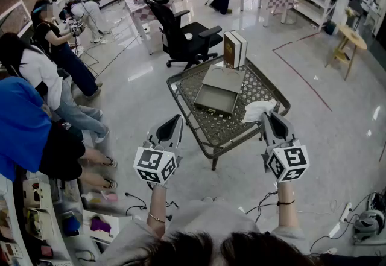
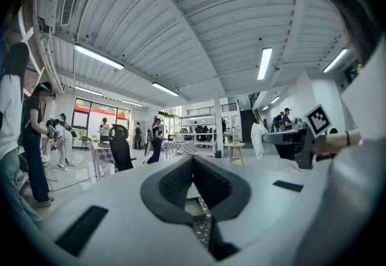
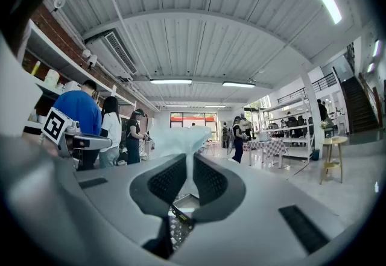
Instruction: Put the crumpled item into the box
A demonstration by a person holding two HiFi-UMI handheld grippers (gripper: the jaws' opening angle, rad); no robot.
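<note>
Right gripper [image 1: 269, 115] is clamped on the crumpled tissue [image 1: 258, 111], held up by the mesh table [image 1: 265, 87] near the open box [image 1: 212, 108], probably lining up the drop; left gripper [image 1: 175, 121] sits jaws together, empty

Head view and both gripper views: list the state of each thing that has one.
Right gripper: shut on the crumpled white tissue.
Left gripper: shut, empty.
Crumpled white tissue: clamped between the jaws, not yet in the box.
Flat grey box on the mesh metal table: open, lid laid back, nothing seen inside.
Brown and white case: standing upright at the table's far edge.
</note>
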